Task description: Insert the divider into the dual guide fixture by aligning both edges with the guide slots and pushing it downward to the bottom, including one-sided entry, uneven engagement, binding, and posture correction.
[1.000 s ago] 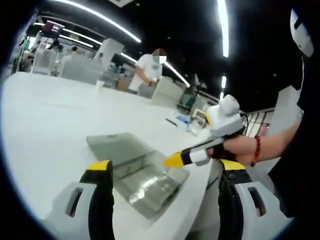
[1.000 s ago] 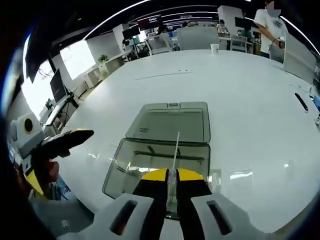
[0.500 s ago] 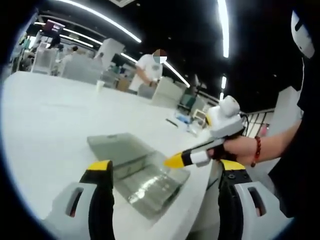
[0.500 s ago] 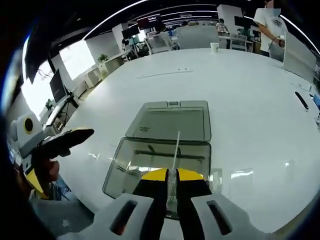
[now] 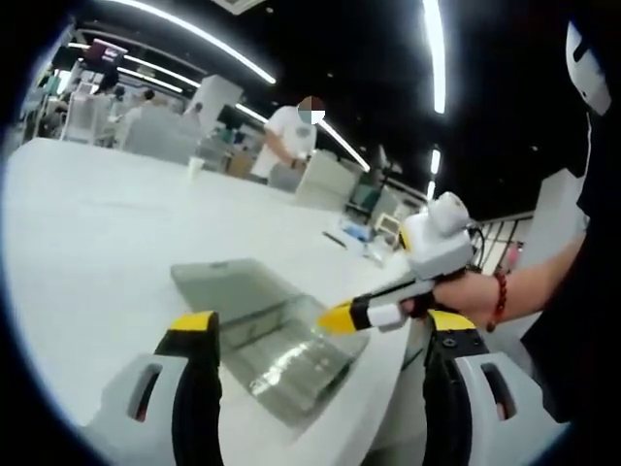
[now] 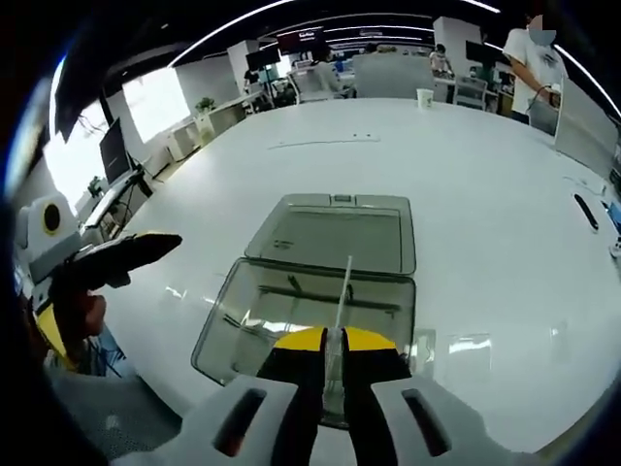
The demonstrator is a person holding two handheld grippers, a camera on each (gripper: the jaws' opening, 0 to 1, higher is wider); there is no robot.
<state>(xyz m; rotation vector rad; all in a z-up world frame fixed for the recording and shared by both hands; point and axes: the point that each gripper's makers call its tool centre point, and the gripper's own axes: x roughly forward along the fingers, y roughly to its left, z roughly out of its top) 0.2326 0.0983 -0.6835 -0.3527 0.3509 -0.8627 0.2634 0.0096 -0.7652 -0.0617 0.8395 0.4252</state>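
The dual guide fixture is a clear plastic box (image 6: pixel 291 316) with its lid (image 6: pixel 335 233) lying open flat behind it on the white table; the same box (image 5: pixel 277 345) appears in the left gripper view. My right gripper (image 6: pixel 330 340) is shut on the divider (image 6: pixel 343 286), a thin clear sheet seen edge-on that rises over the box's near right part. Whether the sheet touches the box is unclear. The right gripper (image 5: pixel 340 316) hovers over the box's near corner, held by a hand. My left gripper (image 5: pixel 322 325) is open, with nothing between its jaws, and also appears off the box's left side (image 6: pixel 116 257).
The white table (image 6: pixel 485 194) stretches wide around the box, with a paper cup (image 6: pixel 424 97) far back and a dark pen-like item (image 6: pixel 585 211) at the right. A person (image 5: pixel 288 136) stands at a distant desk. The table's near edge runs just below the box.
The right gripper with the divider has shifted slightly, so the box sits a little differently in its view. In the left gripper view the right gripper has drifted slightly right. Both grips are unchanged.
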